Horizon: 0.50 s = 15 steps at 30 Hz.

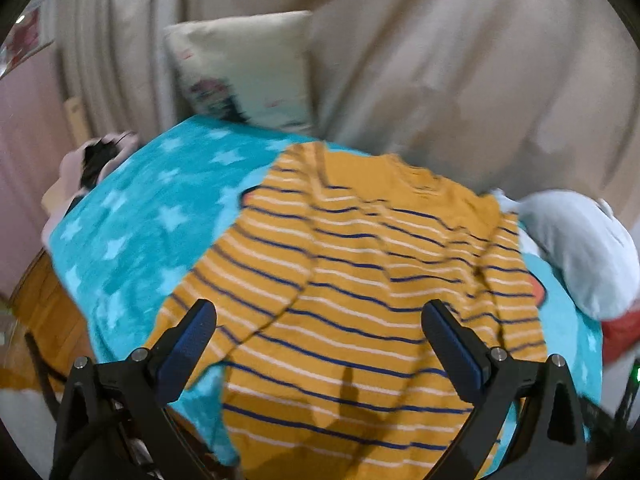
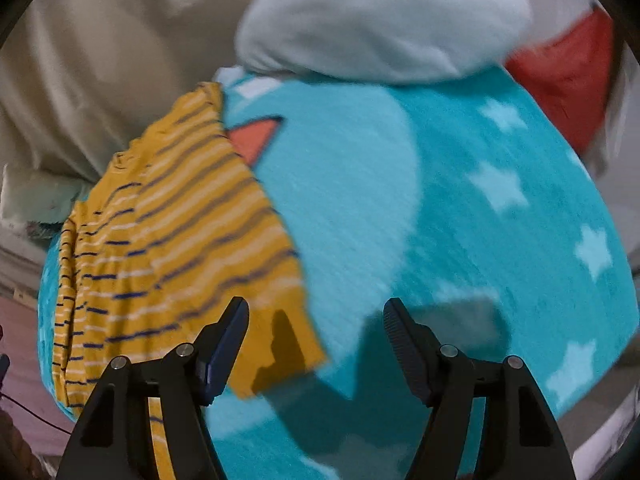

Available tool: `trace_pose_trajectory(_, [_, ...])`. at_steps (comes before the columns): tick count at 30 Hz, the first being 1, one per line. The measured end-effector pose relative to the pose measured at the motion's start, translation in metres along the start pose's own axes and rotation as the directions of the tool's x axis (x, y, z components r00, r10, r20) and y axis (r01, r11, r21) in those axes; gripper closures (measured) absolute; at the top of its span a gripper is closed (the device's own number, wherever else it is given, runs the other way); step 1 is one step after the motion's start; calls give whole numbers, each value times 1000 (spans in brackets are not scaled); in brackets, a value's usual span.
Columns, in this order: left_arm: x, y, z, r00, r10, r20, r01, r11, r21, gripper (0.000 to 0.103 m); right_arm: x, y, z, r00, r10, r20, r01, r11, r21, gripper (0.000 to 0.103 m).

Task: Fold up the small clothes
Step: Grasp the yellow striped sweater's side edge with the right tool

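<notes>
Teal star blanket (image 1: pixel 132 220) carries a striped shirt (image 1: pixel 352 264) beneath the wide, empty left claw (image 1: pixel 318 312); right claw (image 2: pixel 316 312) wide, empty, shirt's corner under its left finger.

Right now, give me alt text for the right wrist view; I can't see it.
The open right gripper hangs over the near corner of a mustard striped shirt, gripping nothing. The shirt lies spread on a teal star blanket. A pale blue plush and something red sit at the far edge.
</notes>
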<state>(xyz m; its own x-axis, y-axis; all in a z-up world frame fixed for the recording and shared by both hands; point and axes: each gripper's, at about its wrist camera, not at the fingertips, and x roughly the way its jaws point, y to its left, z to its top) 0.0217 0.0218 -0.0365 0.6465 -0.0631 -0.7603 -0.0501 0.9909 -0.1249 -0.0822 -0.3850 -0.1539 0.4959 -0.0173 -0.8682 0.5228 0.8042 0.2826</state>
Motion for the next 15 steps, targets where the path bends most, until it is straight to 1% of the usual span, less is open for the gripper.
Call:
trace_pose_trajectory(2, [4,10,1,1000,11,-13,-12,999,-33,1,0,-12,-8,1000,8,-18,-8,1000,29,28])
trace_pose_trajectory(4, [7,12,-2,1000,16,-22,-17,999,-39,1,5,-14,-13,998,51,-42,-48,997,66,28])
trace_pose_trajectory(6, [10,11,-5,999,12,-39,-14,999,-40,1,16,-8,-16,991,119,-65,-112,988,102,26])
trace_pose_trajectory(7, [11,8,-7,999,5,-48,-7,999,-38,1,19,2,-16,992,119,-51,-114,990,85,26])
trace_pose_trajectory(8, [12,6,-8,998,-5,-59,3,999,-33,1,21,16,-15,995,96,-32,-95,995,30,27])
trace_pose_trajectory(9, [12,2,-9,998,-11,-66,10,1000,-24,1,25,30,-14,996,80,-43,-82,996,-30,33])
trace_pose_trajectory(10, [11,-1,-9,998,-16,-66,16,1000,-11,1,27,40,-14,996,74,-55,-78,995,-69,63])
trace_pose_trajectory(11, [10,-3,-9,998,-16,-60,16,1000,2,1,27,46,-14,993,92,-76,-99,991,-91,94])
trace_pose_trajectory(12, [7,-4,-9,999,-12,-51,12,1000,12,1,26,47,-11,987,130,-97,-139,986,-93,94])
trace_pose_trajectory(13, [5,-4,-8,999,-5,-39,6,1000,16,0,22,45,-6,986,146,-86,-153,985,-84,94])
trace_pose_trajectory(15, [0,0,-5,1000,6,-16,-6,1000,0,1,6,29,10,992,125,-20,-126,990,-66,94])
